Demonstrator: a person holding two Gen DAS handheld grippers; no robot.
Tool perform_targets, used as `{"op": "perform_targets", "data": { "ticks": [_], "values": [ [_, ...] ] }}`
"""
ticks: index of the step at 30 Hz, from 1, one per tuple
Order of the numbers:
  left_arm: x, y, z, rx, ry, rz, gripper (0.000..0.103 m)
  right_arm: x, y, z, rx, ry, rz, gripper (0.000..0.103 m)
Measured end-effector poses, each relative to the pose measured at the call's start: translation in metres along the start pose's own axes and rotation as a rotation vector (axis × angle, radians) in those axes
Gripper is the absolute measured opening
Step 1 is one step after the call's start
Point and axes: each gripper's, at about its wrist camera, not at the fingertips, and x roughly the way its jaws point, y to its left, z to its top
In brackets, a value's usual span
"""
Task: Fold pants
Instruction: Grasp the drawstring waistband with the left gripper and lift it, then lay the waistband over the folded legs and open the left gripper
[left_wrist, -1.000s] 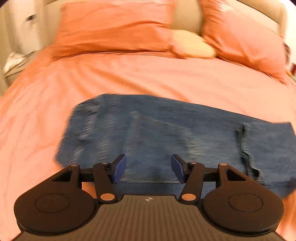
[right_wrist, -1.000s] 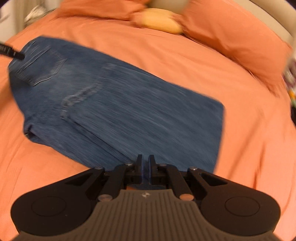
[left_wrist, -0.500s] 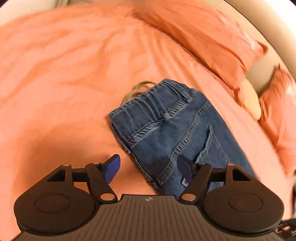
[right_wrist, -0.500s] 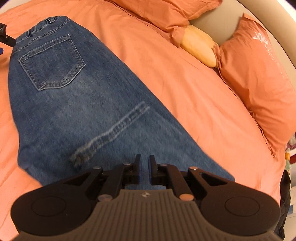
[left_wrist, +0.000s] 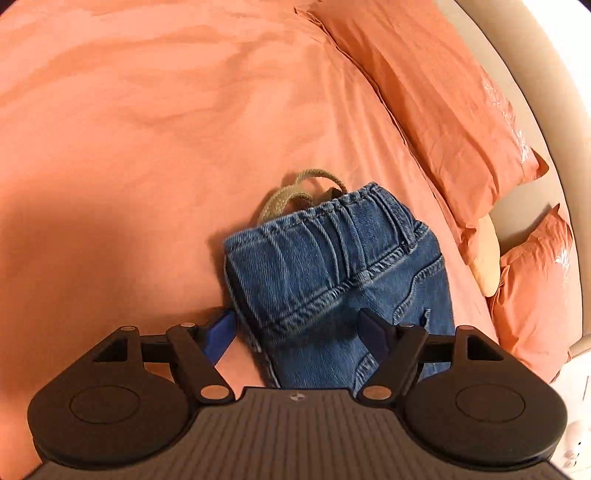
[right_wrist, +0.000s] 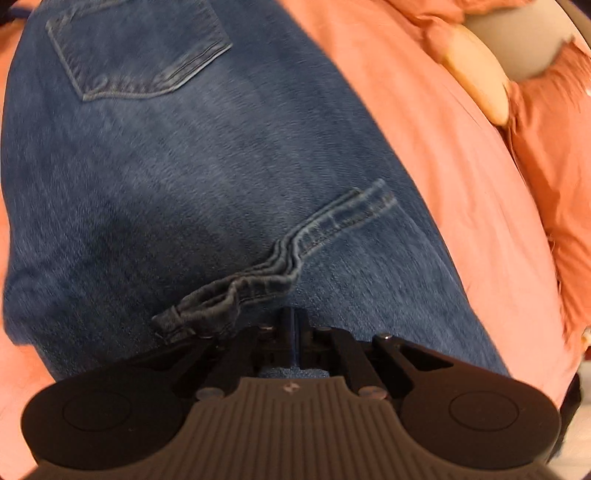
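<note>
Left gripper (left_wrist: 295, 332), jaws just opened wide, straddles the pants' (left_wrist: 332, 266) waistband; right gripper (right_wrist: 294, 325) stays pinched shut. Judged next: clamp waistband, fold.

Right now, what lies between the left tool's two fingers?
In the left wrist view, the left tool has been opening; the jeans waistband corner lies between its fingers, unpressed, on the orange bedsheet.

The jeans (right_wrist: 221, 166) run blurred (motion smear) past the frame's top edge.
</note>
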Motion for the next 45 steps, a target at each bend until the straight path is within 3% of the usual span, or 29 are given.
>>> {"op": "perform_targets", "data": {
  "ticks": [8, 10, 11, 12, 15, 18, 22, 25, 30, 33, 35, 40, 45],
  "values": [
    [0.011, 0.003, 0.011, 0.057, 0.011, -0.05, 0.091, 0.005, -0.012, 0.003, 0.039, 0.014, 0.041, 0.0],
    [0.011, 0.008, 0.014, 0.055, 0.013, -0.07, 0.079, 0.006, -0.011, 0.003, 0.031, 0.014, 0.036, 0.0],
    [0.01, 0.01, 0.015, 0.055, 0.01, -0.066, 0.063, 0.006, -0.012, 0.003, 0.031, 0.015, 0.037, 0.0],
    [0.009, 0.014, 0.015, 0.054, 0.007, -0.068, 0.054, 0.005, -0.012, 0.003, 0.035, 0.016, 0.041, 0.0],
    [0.008, 0.022, 0.015, 0.035, 0.009, -0.106, 0.038, 0.006, -0.018, 0.0, 0.072, 0.011, 0.06, 0.0],
    [-0.003, 0.011, 0.012, 0.101, -0.03, -0.092, 0.03, 0.009, -0.024, 0.0, 0.103, 0.005, 0.074, 0.0],
    [-0.019, -0.02, 0.01, 0.207, -0.077, -0.044, 0.026, 0.012, -0.037, -0.007, 0.146, -0.018, 0.121, 0.0],
    [-0.033, -0.044, 0.009, 0.283, -0.1, -0.014, 0.026, 0.018, -0.06, -0.015, 0.249, -0.03, 0.196, 0.0],
    [-0.062, -0.096, 0.005, 0.387, -0.145, -0.013, 0.025, 0.017, -0.072, -0.024, 0.272, -0.063, 0.22, 0.0],
    [-0.082, -0.137, -0.005, 0.478, -0.178, 0.003, 0.025, 0.007, -0.089, -0.036, 0.373, -0.1, 0.271, 0.002],
    [-0.096, -0.165, -0.017, 0.541, -0.207, 0.008, 0.025, -0.001, -0.101, -0.051, 0.431, -0.131, 0.302, 0.018],
    [-0.129, -0.241, -0.068, 0.676, -0.282, -0.009, 0.024, -0.023, -0.126, -0.099, 0.521, -0.186, 0.32, 0.018],
    [-0.134, -0.315, -0.151, 0.907, -0.349, 0.013, 0.024, -0.044, -0.15, -0.155, 0.628, -0.243, 0.332, 0.018]
  ]
}}
